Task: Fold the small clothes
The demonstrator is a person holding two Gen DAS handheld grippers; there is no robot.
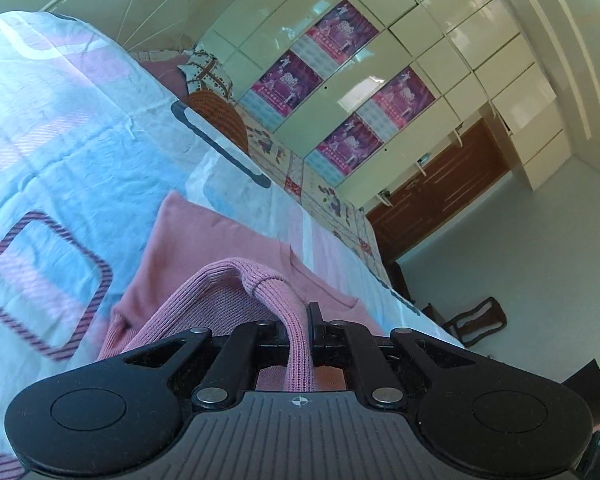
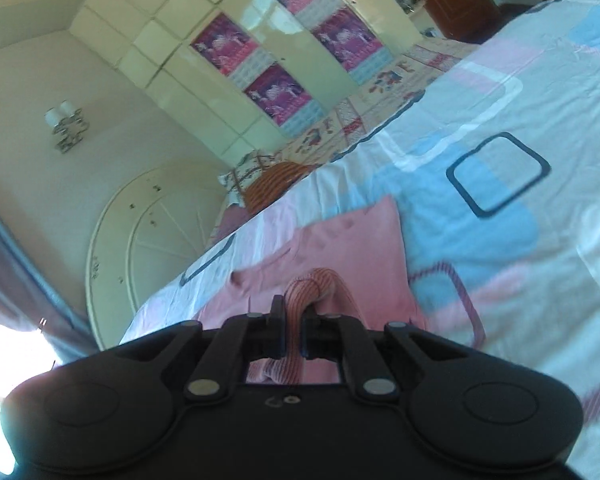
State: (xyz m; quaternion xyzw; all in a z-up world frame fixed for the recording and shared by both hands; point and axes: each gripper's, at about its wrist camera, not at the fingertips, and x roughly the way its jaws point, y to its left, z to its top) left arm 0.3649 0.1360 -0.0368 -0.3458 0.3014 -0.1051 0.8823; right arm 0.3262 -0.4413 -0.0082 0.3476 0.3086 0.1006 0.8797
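Pink ribbed knit (image 1: 296, 344) fills the middle of the left wrist view — a thick fold of the small garment runs up between the jaws of the left gripper (image 1: 300, 328), which are closed tight on it, and the rest of the knit trails down to the left over a flat pink garment (image 1: 204, 248) lying on the bed sheet (image 1: 60, 128). From where I stand this looks like the carrying part of a fold: one edge is lifted clear of the bed and wants bringing across to the opposite edge, kept level with the other hand, then lowered flat before the jaws let go. In this view I count one gripper, one knit piece in hand, one flat pink piece under it, one striped orange cushion (image 1: 220, 120) further up the bed and four purple posters (image 1: 340, 80) on the wardrobe doors. The right wrist view is blurred, yet the right gripper (image 2: 294, 328) plainly has its jaws clamped on the same kind of ribbed knit (image 2: 312, 284), held just above the flat pink garment (image 2: 360, 248) on the sheet (image 2: 540, 260). Here too — one gripper, one held knit, one flat piece, one cushion (image 2: 276, 184), four posters (image 2: 280, 92).
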